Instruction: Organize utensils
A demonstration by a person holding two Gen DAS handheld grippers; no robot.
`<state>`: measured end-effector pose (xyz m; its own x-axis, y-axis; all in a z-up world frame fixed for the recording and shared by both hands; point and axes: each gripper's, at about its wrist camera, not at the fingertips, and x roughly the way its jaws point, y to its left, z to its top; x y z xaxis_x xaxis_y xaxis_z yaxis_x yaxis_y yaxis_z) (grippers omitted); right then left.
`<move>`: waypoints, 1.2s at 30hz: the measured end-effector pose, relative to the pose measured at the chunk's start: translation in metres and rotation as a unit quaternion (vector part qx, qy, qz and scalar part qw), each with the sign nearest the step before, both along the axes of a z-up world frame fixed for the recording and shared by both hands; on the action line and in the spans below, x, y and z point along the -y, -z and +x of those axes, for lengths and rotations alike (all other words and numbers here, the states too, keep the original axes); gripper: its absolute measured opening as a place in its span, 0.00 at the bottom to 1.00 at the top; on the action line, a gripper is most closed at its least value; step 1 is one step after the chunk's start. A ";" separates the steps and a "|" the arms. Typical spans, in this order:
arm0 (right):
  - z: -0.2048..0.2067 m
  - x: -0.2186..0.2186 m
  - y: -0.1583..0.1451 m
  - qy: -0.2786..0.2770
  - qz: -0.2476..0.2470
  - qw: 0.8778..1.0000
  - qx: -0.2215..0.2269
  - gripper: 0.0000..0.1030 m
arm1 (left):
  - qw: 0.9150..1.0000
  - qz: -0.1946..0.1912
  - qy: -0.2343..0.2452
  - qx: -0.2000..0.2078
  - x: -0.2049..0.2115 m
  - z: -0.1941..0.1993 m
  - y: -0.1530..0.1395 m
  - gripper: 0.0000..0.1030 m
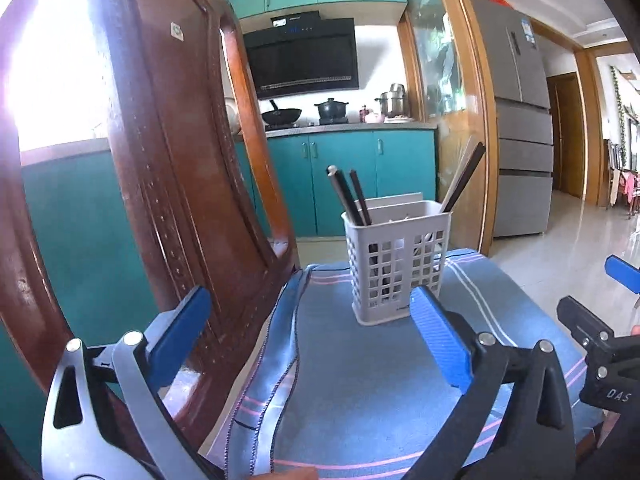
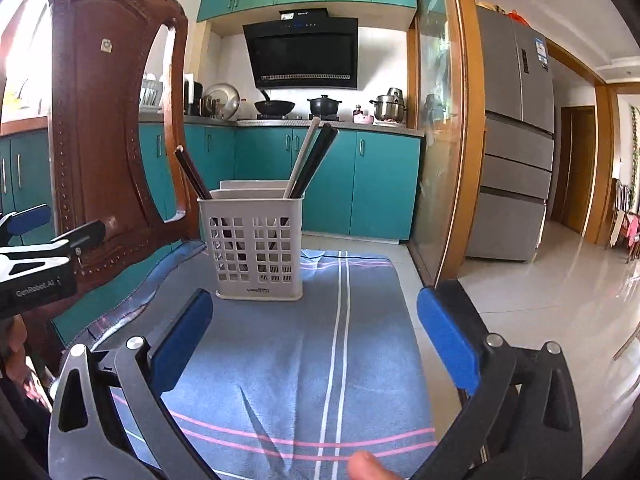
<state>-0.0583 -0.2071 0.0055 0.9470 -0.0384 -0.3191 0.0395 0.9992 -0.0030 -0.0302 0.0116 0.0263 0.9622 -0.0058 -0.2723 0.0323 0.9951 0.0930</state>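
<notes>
- The jaws of the left gripper [image 1: 312, 336] were seen spread wide with nothing between them; the white perforated utensil holder [image 1: 396, 264] stood ahead of them, close behind the right-hand jaw.
- The jaws of the right gripper [image 2: 316, 344] were likewise held wide and empty, with the same holder ahead and a little toward the left-hand jaw.
- Dark chopsticks [image 1: 352, 196] were seen leaning out of the holder toward the left, and a pale utensil [image 2: 302, 160] with more dark chopsticks [image 2: 316, 160] leaning toward the right; all seemed already stowed, so little appeared left to sort.
- The holder was judged light and top-heavy: a push from either jaw on a leaning stick could have tipped it over and spilled the contents.
- The holder rested on a blue striped cloth [image 2: 280, 340] spread over what seemed a chair seat, not a desk; the cloth was rumpled along its left edge, so a jaw dragged across it could have pulled the holder along.
- The carved wooden chair back [image 1: 172, 160] stood just beside the left-hand jaw of the left gripper; a swing that way could have knocked against it.
- The two grippers were held near each other, so a collision was judged possible if both had reached for the holder together.
- The cloth's right edge lay over open floor; anything nudged that way could have dropped.
</notes>
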 end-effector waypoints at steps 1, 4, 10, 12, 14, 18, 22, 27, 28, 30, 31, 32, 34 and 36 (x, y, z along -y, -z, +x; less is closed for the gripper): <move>-0.001 -0.001 0.000 0.000 0.000 1.000 0.003 0.97 | 1.000 -0.001 0.004 -0.002 -0.001 0.001 0.001 0.97; 0.001 -0.005 -0.001 0.003 -0.004 1.000 0.011 0.97 | 1.000 0.006 0.010 -0.013 0.002 0.006 0.004 0.97; 0.008 -0.012 0.002 0.002 -0.009 1.000 0.006 0.97 | 1.000 0.016 0.004 -0.013 0.003 0.008 0.006 0.97; 0.009 -0.015 0.003 0.001 -0.011 1.000 0.005 0.97 | 1.000 0.014 0.003 -0.015 0.002 0.010 0.006 0.97; 0.011 -0.017 0.004 -0.001 -0.014 1.000 0.003 0.97 | 1.000 0.012 0.002 -0.020 0.002 0.012 0.007 0.97; 0.010 -0.019 0.004 -0.002 -0.016 1.000 0.002 0.97 | 1.000 0.012 0.003 -0.022 0.002 0.011 0.007 0.97; 0.011 -0.017 0.004 0.000 -0.011 1.000 0.000 0.97 | 1.000 0.016 0.004 -0.023 0.004 0.012 0.007 0.97; 0.012 -0.015 0.006 0.004 -0.003 1.000 -0.003 0.97 | 0.999 0.018 0.006 -0.025 0.005 0.013 0.009 0.97; 0.013 -0.014 0.006 0.004 -0.001 1.000 -0.004 0.97 | 0.999 0.018 0.007 -0.026 0.005 0.013 0.009 0.97; 0.013 -0.014 0.006 0.004 0.000 1.000 -0.006 0.97 | 0.999 0.018 0.007 -0.026 0.005 0.013 0.009 0.97; 0.013 -0.014 0.006 0.005 0.001 1.000 -0.005 0.97 | 0.999 0.018 0.008 -0.027 0.005 0.013 0.009 0.97; 0.013 -0.014 0.006 0.005 0.001 1.000 -0.005 0.97 | 0.999 0.018 0.008 -0.027 0.005 0.013 0.010 0.97; 0.013 -0.014 0.006 0.005 0.001 1.000 -0.005 0.97 | 0.999 0.018 0.008 -0.027 0.006 0.013 0.010 0.97; 0.013 -0.014 0.006 0.005 0.001 1.000 -0.006 0.97 | 0.999 0.018 0.008 -0.027 0.006 0.013 0.010 0.97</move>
<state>-0.0452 -0.1932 -0.0009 0.9425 -0.0478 -0.3306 0.0500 0.9987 -0.0021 -0.0168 0.0061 0.0160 0.9460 -0.0104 -0.3241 0.0542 0.9905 0.1265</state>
